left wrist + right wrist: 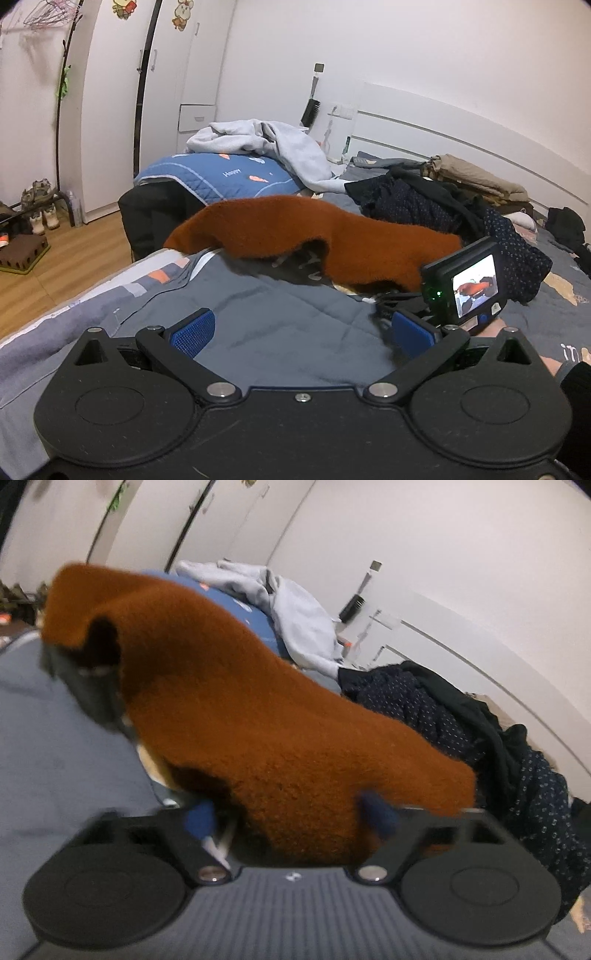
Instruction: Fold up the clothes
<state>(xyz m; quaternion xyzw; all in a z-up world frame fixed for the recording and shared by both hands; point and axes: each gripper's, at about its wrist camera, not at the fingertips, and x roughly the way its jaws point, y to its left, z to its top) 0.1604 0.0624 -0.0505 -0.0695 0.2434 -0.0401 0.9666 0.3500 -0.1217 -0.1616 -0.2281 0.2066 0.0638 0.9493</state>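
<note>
1. Left gripper (302, 330): held low and roughly level, fingers (194, 332) spread wide apart, blue pads facing each other across an empty gap, nothing between them.
2. Right gripper (291, 818): fingers (380, 818) apart in the right wrist view, both blurred; fuzzy rust cloth filling the gap between them, pad contact impossible to judge.
3. Seen from the left wrist view: right gripper's rear (463, 286) just ahead and to the right, close by the left gripper's right finger, small screen lit and facing back.
4. Bare skin of a hand (491, 326) showing just beneath that unit.
</note>
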